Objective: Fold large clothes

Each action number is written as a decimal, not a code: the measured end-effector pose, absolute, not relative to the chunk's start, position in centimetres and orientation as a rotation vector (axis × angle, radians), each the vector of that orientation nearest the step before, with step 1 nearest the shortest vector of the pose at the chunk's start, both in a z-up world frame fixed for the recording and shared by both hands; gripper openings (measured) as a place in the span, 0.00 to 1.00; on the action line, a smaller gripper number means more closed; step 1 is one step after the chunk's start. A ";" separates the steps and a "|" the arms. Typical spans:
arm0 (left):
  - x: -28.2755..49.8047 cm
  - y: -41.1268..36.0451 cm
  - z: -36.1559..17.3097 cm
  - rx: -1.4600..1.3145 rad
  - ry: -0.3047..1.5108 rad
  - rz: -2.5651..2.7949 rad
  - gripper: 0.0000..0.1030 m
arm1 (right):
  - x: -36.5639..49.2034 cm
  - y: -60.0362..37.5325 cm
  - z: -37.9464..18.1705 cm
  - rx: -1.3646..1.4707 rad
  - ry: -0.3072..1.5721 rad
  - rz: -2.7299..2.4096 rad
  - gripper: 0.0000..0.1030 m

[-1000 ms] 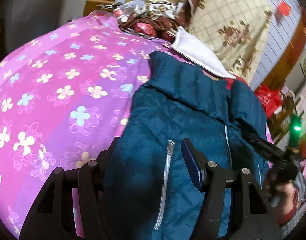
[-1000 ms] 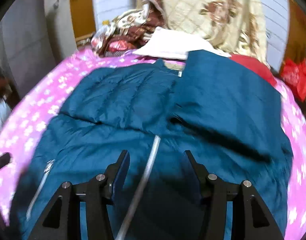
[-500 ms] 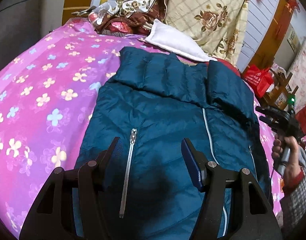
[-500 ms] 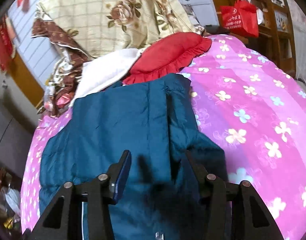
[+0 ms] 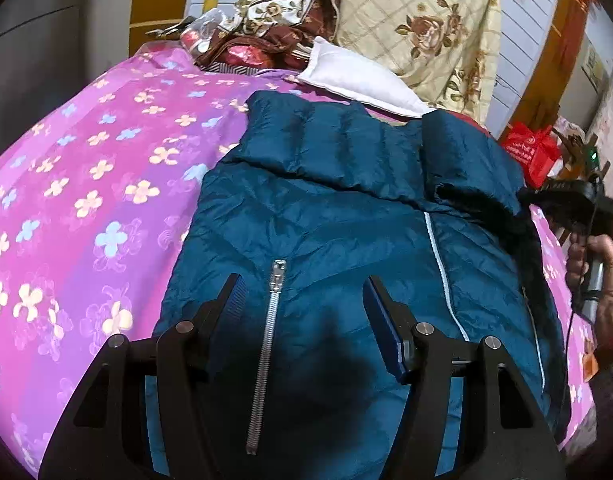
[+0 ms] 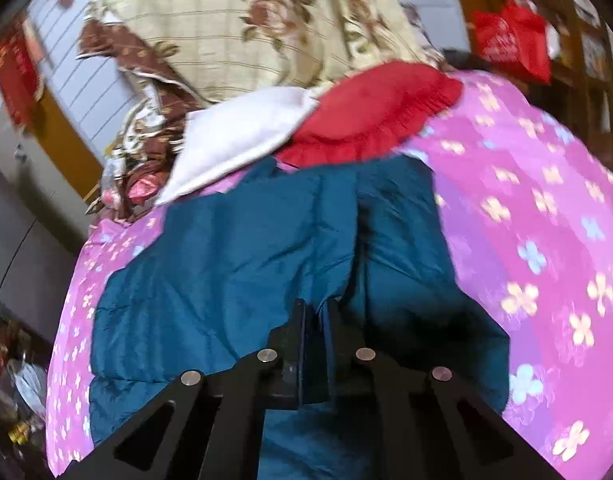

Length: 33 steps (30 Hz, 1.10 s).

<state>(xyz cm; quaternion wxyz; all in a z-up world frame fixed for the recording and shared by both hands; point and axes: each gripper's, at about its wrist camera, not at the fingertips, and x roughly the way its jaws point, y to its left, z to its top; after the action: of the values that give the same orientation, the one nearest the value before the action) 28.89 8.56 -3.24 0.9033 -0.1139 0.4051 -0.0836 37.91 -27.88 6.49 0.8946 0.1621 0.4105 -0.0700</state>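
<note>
My left gripper (image 5: 302, 320) hangs released over the jacket (image 5: 346, 240), which fills frame centre on the pink sheet (image 5: 86, 200). My right gripper (image 6: 315, 344) is clenched on a jacket fold, lower centre.

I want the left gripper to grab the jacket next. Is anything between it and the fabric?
Nothing visible. The left gripper is open right over the jacket, its fingers straddling the pocket zipper, with only bare fabric between them. The right gripper is shut on the jacket's far side.

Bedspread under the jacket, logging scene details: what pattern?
Pink-purple bedspread with small flowers, clearest in left wrist view.
</note>
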 end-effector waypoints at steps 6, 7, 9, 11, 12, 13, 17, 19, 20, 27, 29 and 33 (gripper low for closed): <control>29.0 9.7 -3.3 -0.232 0.817 -0.145 0.59 | 40.3 -20.8 9.3 0.194 0.833 -0.052 0.07; 29.0 10.0 -3.2 -0.234 0.811 -0.140 0.59 | 40.6 -19.7 9.4 0.172 0.834 -0.040 0.07; 29.1 10.6 -3.2 -0.243 0.804 -0.135 0.59 | 41.7 -16.6 9.6 0.124 0.841 -0.001 0.07; 29.2 11.2 -3.2 -0.253 0.797 -0.129 0.59 | 42.7 -14.0 9.3 0.097 0.855 0.033 0.07; 29.2 11.5 -3.2 -0.255 0.793 -0.123 0.59 | 43.3 -12.5 8.9 0.082 0.868 0.052 0.07; 29.3 11.8 -3.2 -0.255 0.791 -0.117 0.59 | 43.7 -11.6 8.5 0.075 0.882 0.064 0.07; 29.6 13.0 -3.5 -0.273 0.795 -0.100 0.59 | 45.4 -7.4 5.7 0.053 0.966 0.104 0.07; 29.8 13.7 -3.5 -0.298 0.799 -0.096 0.59 | 45.8 -6.0 4.6 0.074 1.003 0.122 0.07; 29.9 14.0 -3.5 -0.307 0.799 -0.096 0.59 | 45.8 -5.4 4.4 0.084 1.009 0.142 0.07; 29.6 14.3 -3.0 -0.327 0.799 -0.108 0.59 | 41.7 -8.3 7.8 0.175 0.926 0.191 0.54; 29.6 13.5 -3.0 -0.309 0.818 -0.131 0.59 | 39.9 -12.0 9.1 0.229 0.861 0.121 0.65; 28.8 10.8 -2.0 -0.239 0.816 -0.180 0.59 | 36.3 -18.8 10.0 0.292 0.784 0.026 0.65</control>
<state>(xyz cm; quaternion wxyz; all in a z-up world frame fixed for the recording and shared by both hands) 28.81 10.79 -1.98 0.9071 -0.1158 0.3951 -0.0872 36.26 -18.77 9.98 0.9137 0.1419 0.3805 0.0124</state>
